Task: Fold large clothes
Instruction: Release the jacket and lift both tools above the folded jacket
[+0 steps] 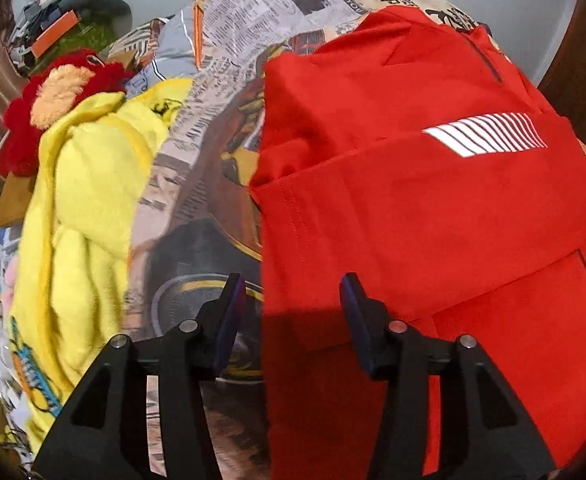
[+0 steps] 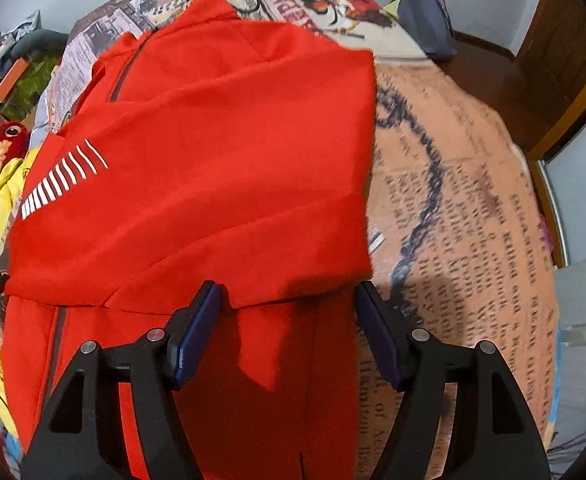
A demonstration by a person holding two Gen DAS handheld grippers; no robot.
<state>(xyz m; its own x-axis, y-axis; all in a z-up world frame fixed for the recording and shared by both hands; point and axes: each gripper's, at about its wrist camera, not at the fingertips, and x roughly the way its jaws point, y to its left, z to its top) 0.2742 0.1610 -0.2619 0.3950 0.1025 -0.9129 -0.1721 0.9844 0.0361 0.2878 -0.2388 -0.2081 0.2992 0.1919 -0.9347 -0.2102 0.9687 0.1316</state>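
Note:
A large red garment [image 1: 413,200] with a white striped mark lies partly folded on a bed covered in newspaper-print cloth; the right wrist view shows the same red garment [image 2: 197,184]. My left gripper [image 1: 291,300] hangs open over the garment's left edge, nothing between its blue pads. The right gripper [image 2: 287,312] is open above the garment's near right edge, where a folded upper layer ends; its pads do not press the cloth. A dark zip line runs down the garment near its collar.
A yellow fleece garment [image 1: 89,208] lies bunched to the left of the red one, with a red plush toy [image 1: 61,92] behind it. The bed cover [image 2: 461,216] stretches bare to the right. A dark cap [image 2: 429,20] sits at the far corner, wooden furniture beyond.

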